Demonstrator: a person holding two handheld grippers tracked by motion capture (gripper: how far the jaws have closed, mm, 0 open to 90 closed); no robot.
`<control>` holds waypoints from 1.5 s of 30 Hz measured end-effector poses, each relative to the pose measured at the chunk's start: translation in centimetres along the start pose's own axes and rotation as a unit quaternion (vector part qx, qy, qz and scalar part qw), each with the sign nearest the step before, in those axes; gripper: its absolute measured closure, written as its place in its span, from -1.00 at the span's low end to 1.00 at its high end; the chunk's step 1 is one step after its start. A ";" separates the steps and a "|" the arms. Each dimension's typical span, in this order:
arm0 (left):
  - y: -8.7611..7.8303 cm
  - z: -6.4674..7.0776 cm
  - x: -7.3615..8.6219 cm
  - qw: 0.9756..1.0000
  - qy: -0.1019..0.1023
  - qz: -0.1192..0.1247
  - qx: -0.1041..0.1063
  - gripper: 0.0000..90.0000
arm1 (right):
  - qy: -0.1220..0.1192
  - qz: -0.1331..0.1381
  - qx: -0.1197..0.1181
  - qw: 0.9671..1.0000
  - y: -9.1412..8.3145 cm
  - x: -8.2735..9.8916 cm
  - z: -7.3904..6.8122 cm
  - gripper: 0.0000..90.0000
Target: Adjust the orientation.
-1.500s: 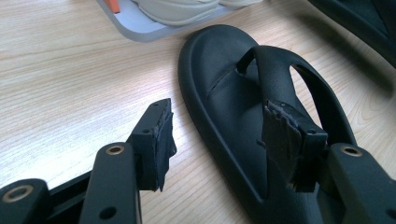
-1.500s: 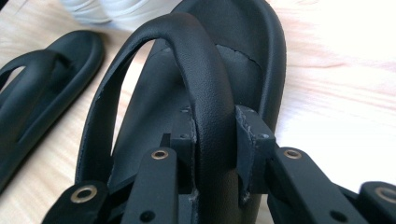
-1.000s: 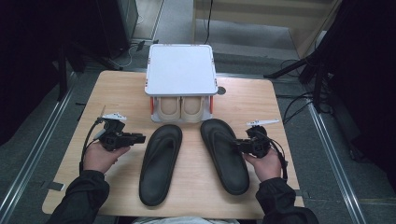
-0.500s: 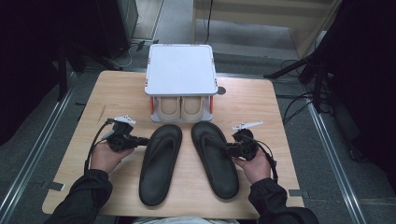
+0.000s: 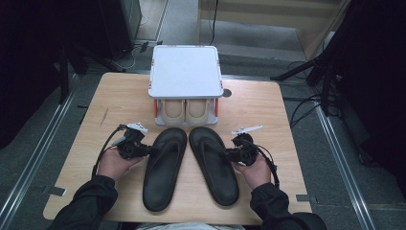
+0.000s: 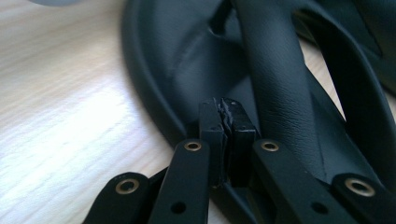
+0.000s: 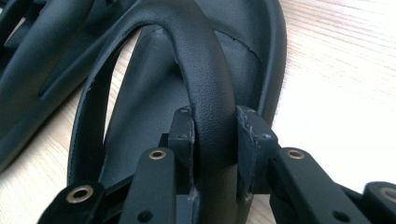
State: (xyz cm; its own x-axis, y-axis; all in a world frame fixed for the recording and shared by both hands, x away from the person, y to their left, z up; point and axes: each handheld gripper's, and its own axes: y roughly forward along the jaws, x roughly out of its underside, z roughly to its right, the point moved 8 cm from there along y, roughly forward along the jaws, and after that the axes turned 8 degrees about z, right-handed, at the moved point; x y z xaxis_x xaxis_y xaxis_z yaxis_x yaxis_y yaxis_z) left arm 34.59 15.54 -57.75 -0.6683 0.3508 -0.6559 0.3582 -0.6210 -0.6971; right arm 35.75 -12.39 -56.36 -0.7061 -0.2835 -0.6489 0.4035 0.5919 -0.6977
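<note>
Two black flip-flops lie side by side on the wooden desk (image 5: 268, 103), toes pointing toward the far edge and heels toward the near edge where the person sits; the left sandal (image 5: 165, 167) leans its toe slightly toward the middle, and the right sandal (image 5: 214, 163) does the same, so the two toes nearly meet just in front of a small white shoe rack (image 5: 186, 72) standing at the middle of the far edge; a beige pair of shoes (image 5: 186, 111) sits on the rack's lower level, under its flat white top.

The left gripper (image 5: 143, 150) (held in the person's left hand (image 5: 115, 163)) meets the outer rim of the left sandal near its toe half; in the left gripper view its jaws have just been closing and now stand pressed together, pad to pad, right at the sandal's edge (image 6: 177, 84), where they seem to pinch the thin rim, though I cannot tell how much of it lies between the pads.

The right gripper (image 5: 229, 154), in the right hand (image 5: 253, 168), comes at the right sandal from its outer side; the right gripper view shows its jaws at a middling spread, one pad on each side of the sandal's thick strap (image 7: 205, 98), clamped on it; the sole beneath rests flat on the desk.
</note>
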 end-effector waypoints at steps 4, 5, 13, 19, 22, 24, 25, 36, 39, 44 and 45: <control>-0.1 0.1 -0.2 1.000 -0.002 0.009 0.001 0.96 | 0.000 0.003 0.001 1.000 0.2 -0.1 -0.1 0.55; -0.3 0.0 -0.3 1.000 -0.003 0.011 0.000 0.95 | -0.002 0.004 0.001 1.000 0.3 -0.2 -0.1 0.54; -2.2 -1.6 0.0 0.999 -0.027 0.036 -0.017 0.96 | -0.004 0.026 -0.020 0.999 -0.7 -0.6 -0.4 0.30; -2.9 -2.1 0.6 0.998 -0.031 0.037 -0.030 0.96 | -0.013 0.067 -0.030 0.997 -2.8 -1.2 0.0 0.71; -2.7 -2.2 1.0 0.998 -0.036 0.025 -0.033 0.96 | -0.012 0.063 -0.025 0.998 -3.0 -1.0 0.5 0.97; -2.3 -2.0 1.3 0.999 -0.034 0.012 -0.028 0.96 | -0.009 0.048 -0.022 0.999 -2.6 -0.6 0.8 0.99; -2.2 -1.7 1.3 0.999 -0.028 0.008 -0.027 0.95 | -0.010 0.038 -0.020 0.999 -2.4 -0.4 0.9 0.99; -1.5 0.0 1.4 1.000 -0.018 -0.007 -0.006 0.99 | -0.021 0.033 -0.017 0.999 -2.0 -0.3 0.6 0.96; -1.0 1.2 1.4 1.000 0.001 -0.015 0.005 0.97 | -0.021 0.032 -0.020 0.999 -2.0 -0.3 0.6 0.94; -0.5 2.2 1.3 1.000 0.009 -0.019 0.018 0.97 | -0.020 0.030 -0.021 0.999 -2.0 -0.3 0.5 0.94; -0.5 2.3 1.3 1.000 0.010 -0.019 0.019 0.97 | -0.021 0.030 -0.021 0.999 -2.0 -0.3 0.5 0.94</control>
State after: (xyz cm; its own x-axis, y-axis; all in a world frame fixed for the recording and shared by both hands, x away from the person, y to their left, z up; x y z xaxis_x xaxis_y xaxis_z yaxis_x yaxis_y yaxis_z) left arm 32.07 14.69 -57.60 -0.6674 0.3882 -0.6356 0.3074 -0.6338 -0.7098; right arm 35.49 -13.88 -54.97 -0.6562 -0.2762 -0.7022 0.4203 0.6392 -0.6441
